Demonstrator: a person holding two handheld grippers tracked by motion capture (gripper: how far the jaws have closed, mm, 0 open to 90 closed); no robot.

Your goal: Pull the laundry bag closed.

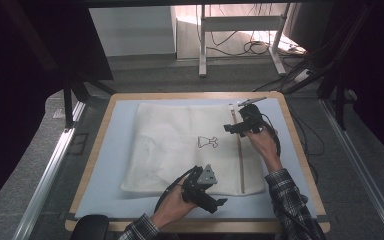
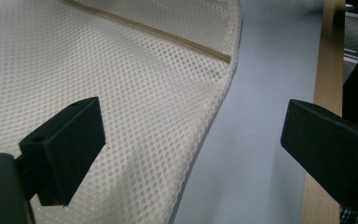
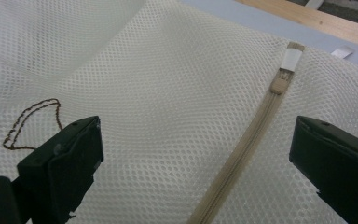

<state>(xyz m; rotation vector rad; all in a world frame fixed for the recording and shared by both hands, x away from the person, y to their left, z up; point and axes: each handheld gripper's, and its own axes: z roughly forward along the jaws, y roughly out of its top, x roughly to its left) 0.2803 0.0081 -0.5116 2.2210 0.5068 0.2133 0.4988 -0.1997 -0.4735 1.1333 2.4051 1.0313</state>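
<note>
A white mesh bag (image 1: 180, 145) lies flat on the blue mat (image 1: 120, 130). A tan zipper (image 1: 240, 160) runs along its right side and a small dark emblem (image 1: 207, 142) sits near its middle. My left gripper (image 1: 211, 200) hovers at the bag's near right corner, open; in the left gripper view the bag's edge (image 2: 144, 93) lies between the wide jaws of the gripper (image 2: 193, 140), untouched. My right gripper (image 1: 235, 128) is over the zipper's far end, open. In the right gripper view the zipper (image 3: 242, 154) and its pull (image 3: 284, 77) lie between that gripper's (image 3: 196, 154) jaws.
The mat covers a wooden table (image 1: 300, 145) whose edge (image 2: 328, 70) runs close past the bag's right side. A strip of bare mat (image 2: 261, 116) separates bag and table edge. Metal rails, a desk frame and cables stand on the floor beyond.
</note>
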